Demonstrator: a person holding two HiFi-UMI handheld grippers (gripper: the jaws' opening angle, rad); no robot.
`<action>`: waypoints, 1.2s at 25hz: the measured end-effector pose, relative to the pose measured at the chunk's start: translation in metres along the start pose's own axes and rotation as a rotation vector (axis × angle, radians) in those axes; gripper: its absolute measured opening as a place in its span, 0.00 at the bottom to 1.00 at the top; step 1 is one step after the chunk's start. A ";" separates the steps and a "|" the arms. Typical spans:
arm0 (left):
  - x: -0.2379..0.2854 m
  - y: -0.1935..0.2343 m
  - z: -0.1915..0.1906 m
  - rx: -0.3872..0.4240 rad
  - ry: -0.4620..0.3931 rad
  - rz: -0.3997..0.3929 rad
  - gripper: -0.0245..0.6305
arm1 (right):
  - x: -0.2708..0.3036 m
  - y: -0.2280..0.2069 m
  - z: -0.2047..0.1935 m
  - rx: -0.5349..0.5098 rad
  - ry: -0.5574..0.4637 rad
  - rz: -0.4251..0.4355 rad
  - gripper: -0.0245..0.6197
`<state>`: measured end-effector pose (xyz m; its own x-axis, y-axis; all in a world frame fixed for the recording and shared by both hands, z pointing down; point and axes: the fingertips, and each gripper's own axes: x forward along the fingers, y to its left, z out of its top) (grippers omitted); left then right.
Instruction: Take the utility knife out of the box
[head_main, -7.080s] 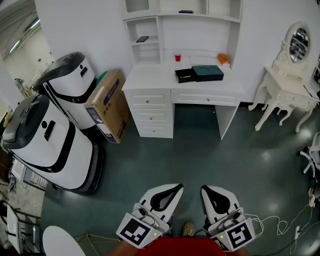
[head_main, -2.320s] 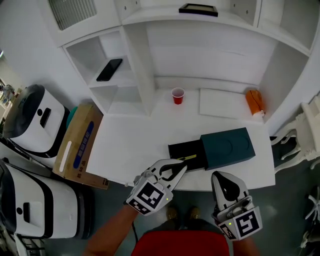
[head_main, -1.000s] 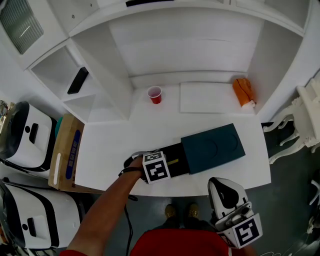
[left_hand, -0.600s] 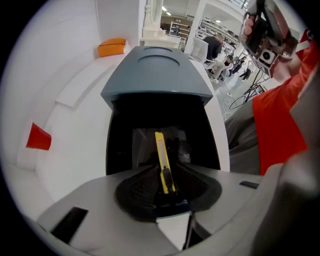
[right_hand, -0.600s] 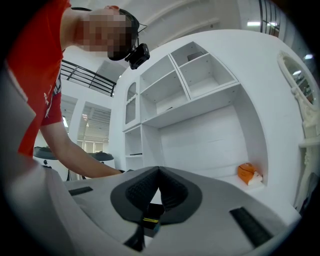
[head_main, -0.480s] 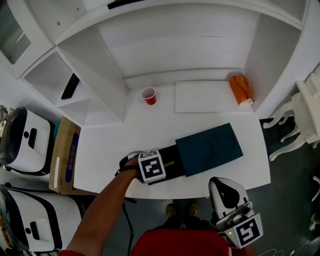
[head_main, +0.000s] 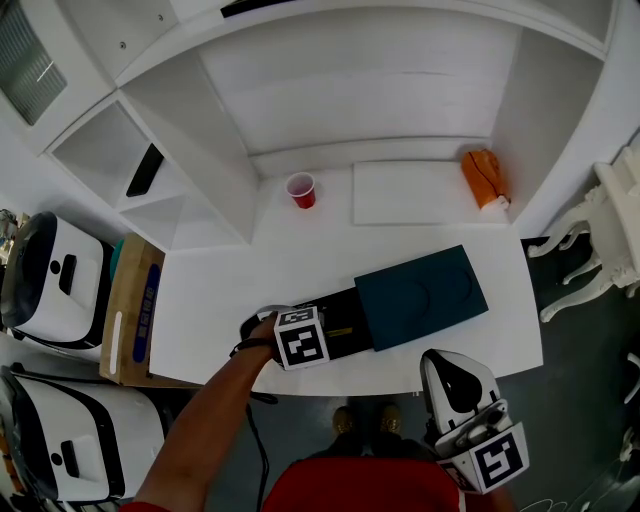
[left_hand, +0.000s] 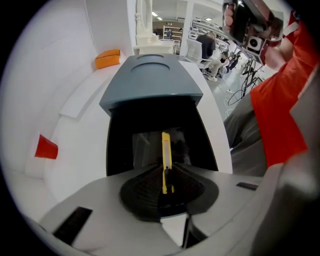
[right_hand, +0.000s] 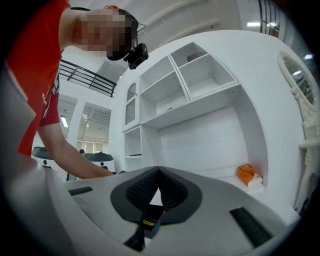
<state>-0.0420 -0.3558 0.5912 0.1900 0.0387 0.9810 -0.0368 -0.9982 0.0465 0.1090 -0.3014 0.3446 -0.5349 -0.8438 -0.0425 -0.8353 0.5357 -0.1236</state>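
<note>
A dark teal box sleeve (head_main: 420, 295) lies on the white desk (head_main: 210, 290), with its black tray (head_main: 345, 312) pulled out to the left. A yellow utility knife (left_hand: 166, 150) lies in the tray. My left gripper (left_hand: 167, 182) points steeply down into the tray, and its jaws have just been closing. The knife's near end is between its pads and they press on it. In the head view the marker cube hides those jaws. My right gripper (head_main: 447, 372) hangs off the desk's front edge, shut and empty, also seen in the right gripper view (right_hand: 159, 172).
A red cup (head_main: 300, 190), a flat white board (head_main: 415, 192) and an orange packet (head_main: 484, 177) sit at the back of the desk. A phone (head_main: 146, 170) lies on the left shelf. A cardboard carton (head_main: 132, 310) and white machines (head_main: 45, 285) stand left of the desk.
The left gripper came down from above the desk's front edge into the tray and has stayed there for the last second. The right gripper has barely moved.
</note>
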 end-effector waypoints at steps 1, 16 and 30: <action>-0.002 0.000 0.001 -0.003 -0.010 0.007 0.16 | -0.001 -0.001 -0.001 0.001 0.002 -0.007 0.04; -0.114 0.002 0.045 -0.168 -0.564 0.324 0.16 | 0.003 0.016 0.001 0.001 -0.002 0.020 0.04; -0.263 -0.077 0.059 -0.380 -1.271 0.570 0.16 | 0.004 0.059 0.016 -0.011 -0.033 0.084 0.04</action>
<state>-0.0315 -0.2922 0.3182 0.7813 -0.6209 0.0638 -0.6195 -0.7839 -0.0418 0.0594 -0.2737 0.3211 -0.5988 -0.7964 -0.0848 -0.7891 0.6047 -0.1076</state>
